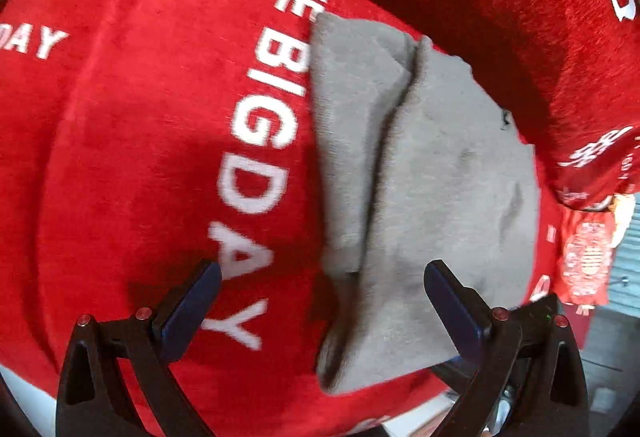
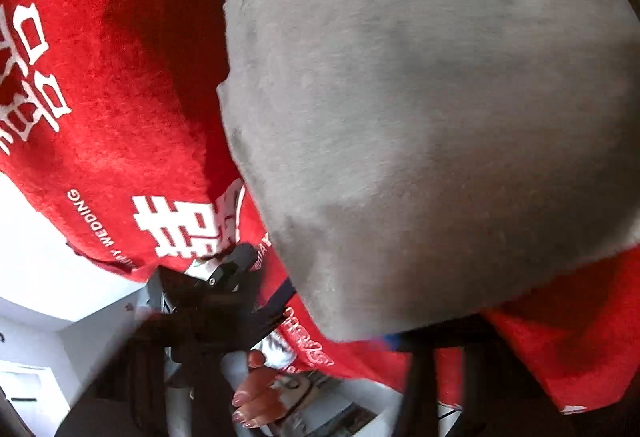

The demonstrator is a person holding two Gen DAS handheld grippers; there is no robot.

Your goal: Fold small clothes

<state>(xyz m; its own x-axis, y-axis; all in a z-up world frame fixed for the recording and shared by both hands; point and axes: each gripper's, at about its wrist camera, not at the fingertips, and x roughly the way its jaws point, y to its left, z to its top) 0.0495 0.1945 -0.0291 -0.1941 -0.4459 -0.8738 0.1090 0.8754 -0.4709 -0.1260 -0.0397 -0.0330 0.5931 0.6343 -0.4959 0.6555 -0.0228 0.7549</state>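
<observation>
A small grey garment (image 1: pixel 424 181) lies partly folded on a red cloth (image 1: pixel 140 117) printed with white letters. My left gripper (image 1: pixel 322 273) is open just above the garment's near end, one finger over the red cloth and one over the grey fabric. In the right wrist view the grey garment (image 2: pixel 420 109) fills most of the frame, very close to the camera. It hides my right gripper's fingers, only dark frame parts show at the bottom. The left gripper's body (image 2: pixel 208 293) and the hand holding it (image 2: pixel 256 393) show at the lower left.
A raised fold of the red cloth (image 1: pixel 520 17) runs along the far right side. A red packet (image 1: pixel 586 257) hangs at the right edge. White surface (image 2: pixel 36 257) shows beyond the cloth's edge (image 2: pixel 120 269) in the right wrist view.
</observation>
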